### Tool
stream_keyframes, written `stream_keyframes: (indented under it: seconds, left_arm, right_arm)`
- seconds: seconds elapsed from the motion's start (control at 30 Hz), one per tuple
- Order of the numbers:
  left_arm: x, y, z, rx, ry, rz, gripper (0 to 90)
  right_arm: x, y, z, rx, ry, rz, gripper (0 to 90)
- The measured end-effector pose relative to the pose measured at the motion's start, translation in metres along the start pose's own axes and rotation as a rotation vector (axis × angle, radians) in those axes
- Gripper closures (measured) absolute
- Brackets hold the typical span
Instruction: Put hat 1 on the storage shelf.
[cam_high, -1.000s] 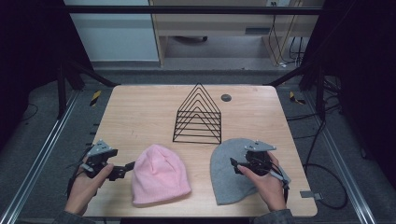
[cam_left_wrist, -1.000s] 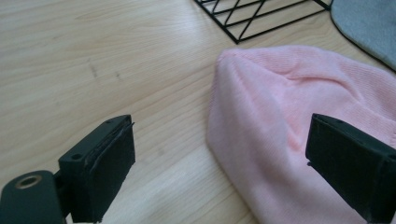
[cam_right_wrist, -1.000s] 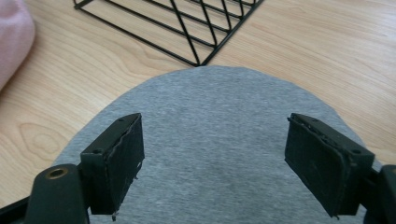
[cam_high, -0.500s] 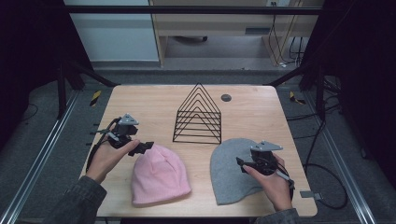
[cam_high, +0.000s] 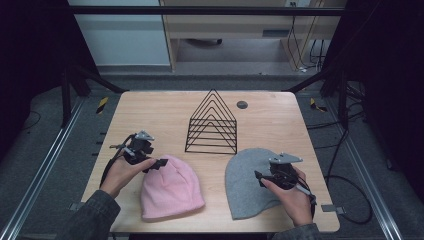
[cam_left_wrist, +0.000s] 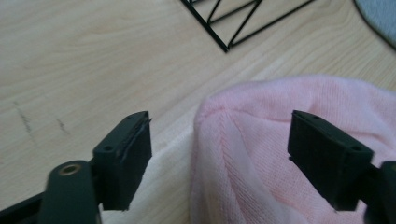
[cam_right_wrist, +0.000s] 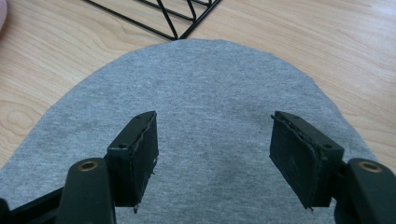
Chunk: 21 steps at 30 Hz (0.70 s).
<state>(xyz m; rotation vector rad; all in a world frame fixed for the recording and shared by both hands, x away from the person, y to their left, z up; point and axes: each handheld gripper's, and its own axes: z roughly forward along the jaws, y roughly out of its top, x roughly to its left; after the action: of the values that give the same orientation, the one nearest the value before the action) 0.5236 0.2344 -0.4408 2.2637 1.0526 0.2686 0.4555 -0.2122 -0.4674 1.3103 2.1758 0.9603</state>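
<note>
Left tongs (cam_high: 159, 163): jaws spread wide and grasping nothing; poised at the crown end of the pink beanie (cam_high: 170, 187), as seen in the left gripper view, where the crown's rounded tip sits in the gap between the jaws.
Right tongs (cam_high: 258, 176): released, jaws apart; held low over the grey beanie (cam_high: 247, 182), the fabric lying flat below and between the jaws in the right gripper view. No contact can be confirmed.
Pink beanie, lie: flat on the worktop (cam_high: 150, 112), near-left; long axis running from the crown, far and left, to the open brim at the near edge. Just ahead of the left tongs, which are the nearer pair.
Grey beanie, lie: flat, near-right; crown toward the far side, brim toward the near edge. Under the right tongs.
Deciding relation: judged to be the pink crown centred in the open left jaws, so a closing there would pinch the tip.
Wire rack (cam_high: 212, 122): upright triangular frames, centre of the worktop, beyond both beanies; slots are seen empty.
Hats to each other: side by side, apart.
</note>
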Motion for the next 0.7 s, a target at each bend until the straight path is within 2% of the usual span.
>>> stream_keyframes:
  seconds: [0.2, 0.37, 0.4, 0.43, 0.53, 0.57, 0.6, 0.67, 0.7]
  left_arm:
    - [-0.003, -0.009, 0.012, 0.036, -0.005, -0.005, 28.2]
    - [-0.003, -0.014, 0.018, 0.058, -0.034, -0.008, 41.0]
    - [-0.003, -0.014, 0.019, 0.060, -0.038, -0.003, 47.6]
    - [-0.004, -0.014, 0.018, 0.059, -0.039, 0.003, 52.3]
    - [-0.003, -0.014, 0.018, 0.048, -0.054, -0.013, 66.9]
    - [-0.003, -0.014, 0.017, 0.045, -0.059, -0.012, 66.9]
    - [-0.004, -0.014, 0.015, 0.037, -0.060, -0.002, 72.5]
    - [-0.006, -0.013, 0.012, 0.028, -0.055, 0.000, 74.6]
    - [-0.011, -0.012, 0.005, 0.006, -0.033, 0.021, 75.1]
  right_arm:
    - [0.002, -0.001, 0.001, 0.010, 0.004, -0.005, 31.8]
    - [0.002, -0.001, 0.002, 0.019, 0.000, -0.010, 31.5]
    - [0.003, -0.001, 0.002, 0.021, 0.000, -0.008, 31.5]
    - [0.003, -0.001, 0.002, 0.021, -0.001, -0.008, 31.5]
    - [0.003, -0.001, 0.002, 0.020, -0.003, -0.017, 31.6]
    - [0.003, -0.001, 0.002, 0.020, -0.003, -0.017, 31.6]
    - [0.003, 0.000, 0.002, 0.021, -0.003, -0.012, 31.5]
    - [0.003, 0.000, 0.002, 0.020, -0.007, -0.016, 31.5]
    - [0.003, 0.000, 0.001, 0.013, -0.011, -0.015, 31.7]
